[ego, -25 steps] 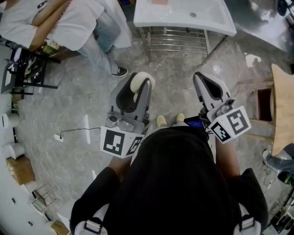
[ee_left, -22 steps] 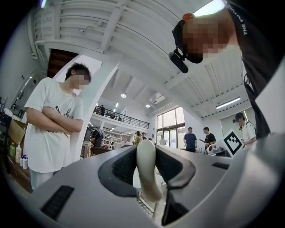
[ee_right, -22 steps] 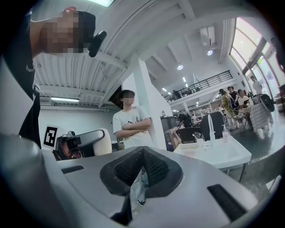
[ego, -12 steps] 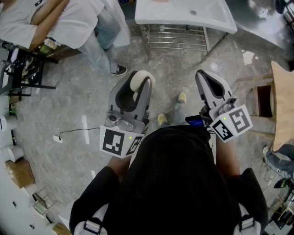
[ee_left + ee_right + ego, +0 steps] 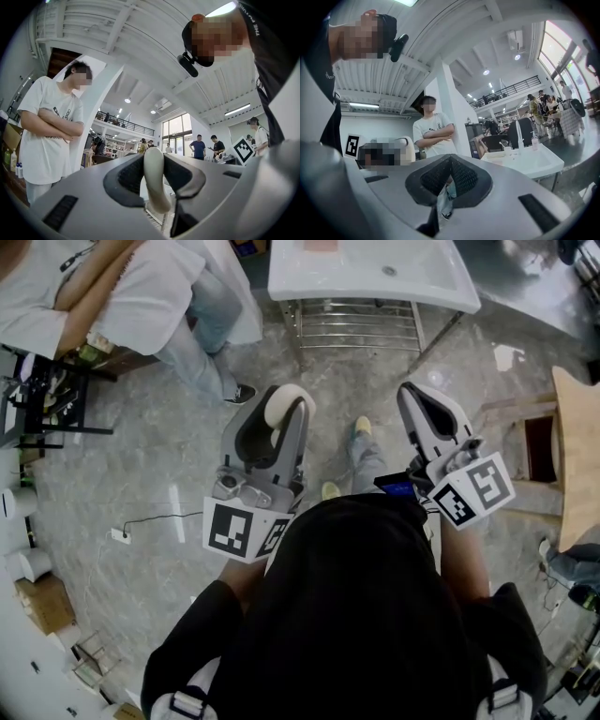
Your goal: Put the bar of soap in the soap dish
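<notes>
A cream bar of soap (image 5: 279, 410) is pinched on edge between the jaws of my left gripper (image 5: 286, 405), held at waist height over the grey floor. In the left gripper view the soap (image 5: 155, 185) stands upright between the dark pads, and the left gripper (image 5: 153, 159) is shut on it. My right gripper (image 5: 419, 397) is alongside, jaws together with nothing in them; in its own view the right gripper (image 5: 450, 163) shows only a thin slit. A white sink (image 5: 375, 273) lies ahead, with a small pinkish item (image 5: 323, 245) on its far rim.
A metal rack (image 5: 361, 324) sits under the sink. A person in a white shirt (image 5: 141, 287) stands at the upper left with arms crossed. A wooden table (image 5: 577, 456) is at the right, a black stand (image 5: 47, 399) at the left, a cable (image 5: 155, 512) on the floor.
The wearer's foot has stepped forward towards the sink and the view has shifted slightly. Both grippers keep their pose, the soap still in the left one.
</notes>
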A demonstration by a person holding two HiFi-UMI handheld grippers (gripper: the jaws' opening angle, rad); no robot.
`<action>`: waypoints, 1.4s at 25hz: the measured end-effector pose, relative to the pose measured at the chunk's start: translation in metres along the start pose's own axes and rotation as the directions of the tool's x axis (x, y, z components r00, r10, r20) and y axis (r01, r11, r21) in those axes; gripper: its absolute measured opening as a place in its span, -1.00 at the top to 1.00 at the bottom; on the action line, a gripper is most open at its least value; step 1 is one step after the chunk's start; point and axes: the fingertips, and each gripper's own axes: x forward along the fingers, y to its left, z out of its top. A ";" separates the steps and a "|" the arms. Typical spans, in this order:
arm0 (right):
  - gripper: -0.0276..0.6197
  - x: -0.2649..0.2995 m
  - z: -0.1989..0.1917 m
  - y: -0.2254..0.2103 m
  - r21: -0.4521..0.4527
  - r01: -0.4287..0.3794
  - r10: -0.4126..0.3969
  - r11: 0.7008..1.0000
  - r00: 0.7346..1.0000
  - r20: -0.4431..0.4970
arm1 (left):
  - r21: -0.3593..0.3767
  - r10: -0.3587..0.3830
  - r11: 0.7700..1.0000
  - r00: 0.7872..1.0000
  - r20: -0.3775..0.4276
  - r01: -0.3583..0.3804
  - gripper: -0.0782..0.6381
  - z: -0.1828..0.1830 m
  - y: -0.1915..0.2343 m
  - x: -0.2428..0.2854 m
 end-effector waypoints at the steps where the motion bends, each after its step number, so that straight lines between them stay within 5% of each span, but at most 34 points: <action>1: 0.85 0.003 0.001 -0.004 -0.002 -0.001 0.001 1.000 1.000 0.000 | 0.000 -0.001 1.000 1.000 0.000 0.001 0.44 -0.001 0.001 0.004; 35: 0.85 0.110 0.032 -0.177 0.022 -0.059 0.059 0.998 0.998 -0.022 | 0.028 0.040 0.999 0.997 -0.060 -0.039 0.44 -0.040 0.051 0.194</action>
